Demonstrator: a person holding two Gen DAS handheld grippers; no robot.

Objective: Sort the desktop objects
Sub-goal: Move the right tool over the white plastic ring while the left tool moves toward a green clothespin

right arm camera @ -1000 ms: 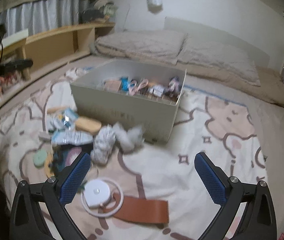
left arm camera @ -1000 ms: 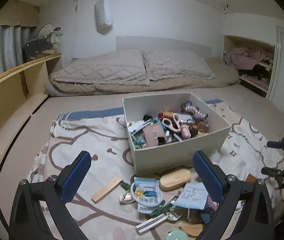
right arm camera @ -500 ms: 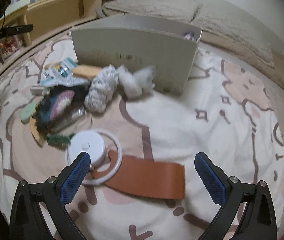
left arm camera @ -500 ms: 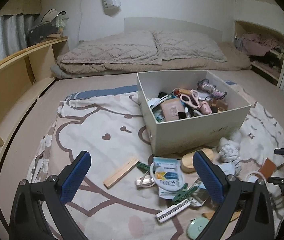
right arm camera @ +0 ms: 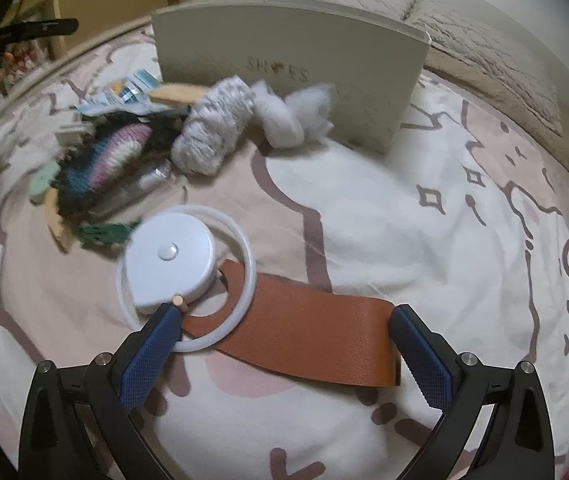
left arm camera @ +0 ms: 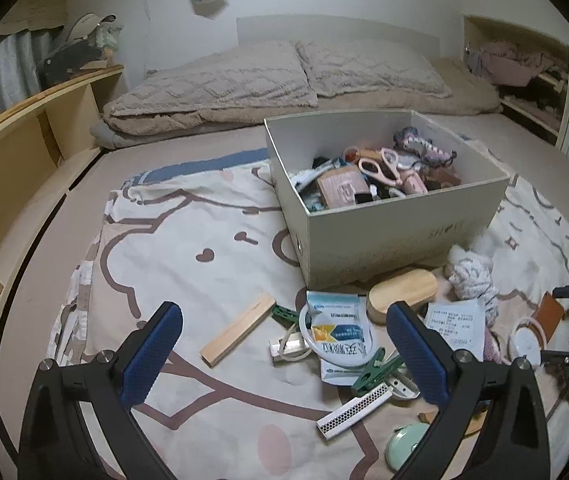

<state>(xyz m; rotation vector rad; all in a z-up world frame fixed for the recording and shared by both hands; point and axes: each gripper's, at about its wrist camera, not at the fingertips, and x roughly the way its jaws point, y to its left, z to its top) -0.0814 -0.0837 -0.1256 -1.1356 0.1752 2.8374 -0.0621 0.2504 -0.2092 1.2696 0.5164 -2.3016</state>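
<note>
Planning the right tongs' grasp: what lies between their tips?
The brown leather strap, its holed end under the white ring, shown in the right wrist view.

A patterned pink-and-white blanket (left arm camera: 212,248) covers the floor. On it stand a grey shoe box (left arm camera: 396,236) and, just before it, a wooden block (left arm camera: 238,330), a wooden case (left arm camera: 402,294), a brown leather strap (right arm camera: 312,340), and a white disc (right arm camera: 170,262) inside a ring.

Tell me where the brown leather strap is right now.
In the right wrist view the brown leather strap lies flat on the patterned blanket between the open right gripper fingers, its holed end tucked under the white ring beside the white round case.
</note>
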